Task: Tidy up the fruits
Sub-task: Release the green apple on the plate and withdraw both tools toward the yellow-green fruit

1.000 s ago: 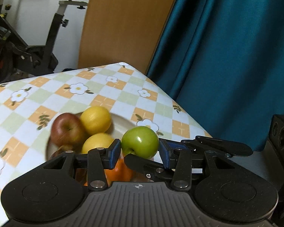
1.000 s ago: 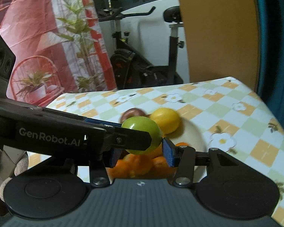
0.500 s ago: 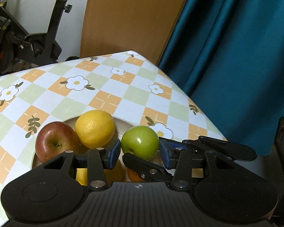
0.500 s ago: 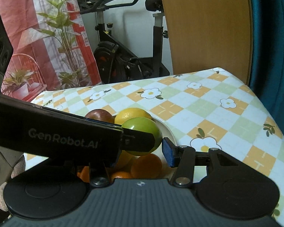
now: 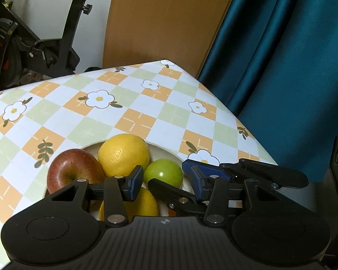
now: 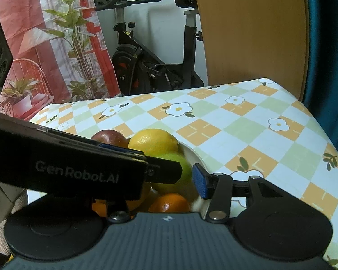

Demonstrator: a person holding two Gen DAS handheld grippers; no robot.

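Holding green apple [image 5: 164, 172] between both grippers' narrowed jaws over plate [image 5: 166, 150], lemons, red apple behind; release pending.

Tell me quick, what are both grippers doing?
Left gripper: open around the green apple, gap showing.
Right gripper: cannot tell, one finger hidden.

We see soft, even indoor light in both views, with no hard shadows. A small glare spot sits on the round green apple [image 5: 163, 175], and the folded teal satin curtain [image 5: 293, 67] shows a faint sheen. Fisheye distortion bends the edges. In the right wrist view, the apple looks slightly blurred.
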